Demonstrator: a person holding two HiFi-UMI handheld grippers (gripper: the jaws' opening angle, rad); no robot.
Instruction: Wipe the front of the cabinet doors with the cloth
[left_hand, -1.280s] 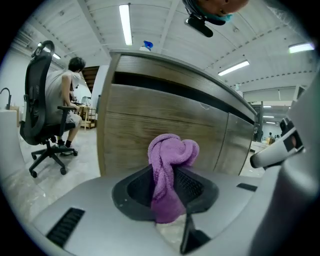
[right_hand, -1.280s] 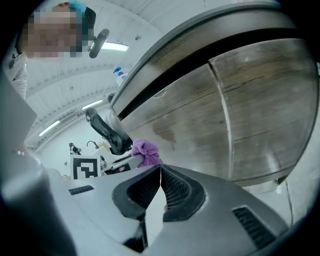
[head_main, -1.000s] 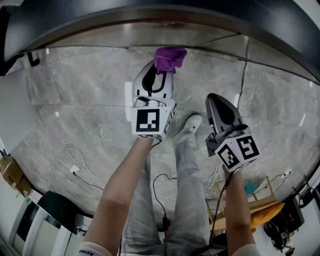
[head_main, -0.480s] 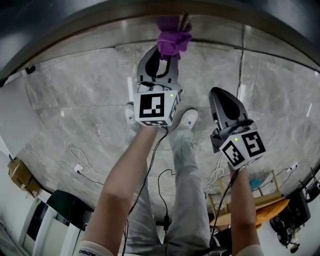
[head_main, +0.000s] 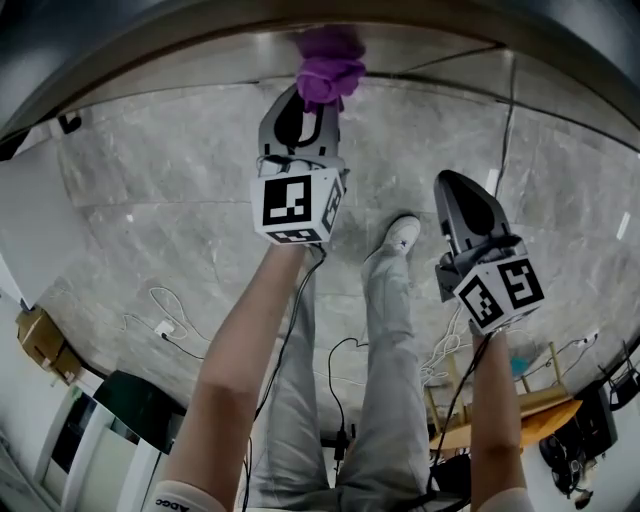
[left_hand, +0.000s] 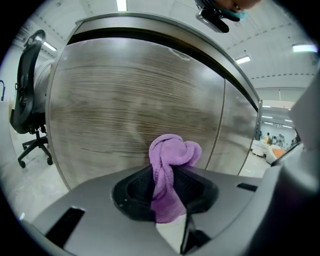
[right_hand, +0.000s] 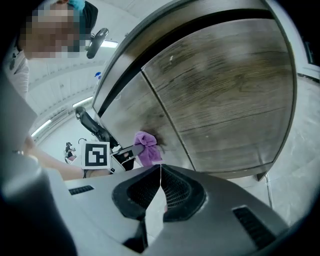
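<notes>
A bunched purple cloth is pinched in my left gripper, which is shut on it. The cloth's bunched end presses against the wood-grain cabinet door. In the head view the door front shows as a narrow grey band along the top. My right gripper hangs to the right and nearer me, away from the door, its jaws shut with nothing between them. The left gripper's marker cube shows in the right gripper view.
A seam between two doors runs just right of the cloth. Below lie the marble floor, the person's legs and a white shoe, loose cables and clutter at the lower right. An office chair stands left of the cabinet.
My left gripper with the cloth has moved up to the cabinet front, then shifted slightly left along it. The right gripper drifted a little to the right and stayed shut.
</notes>
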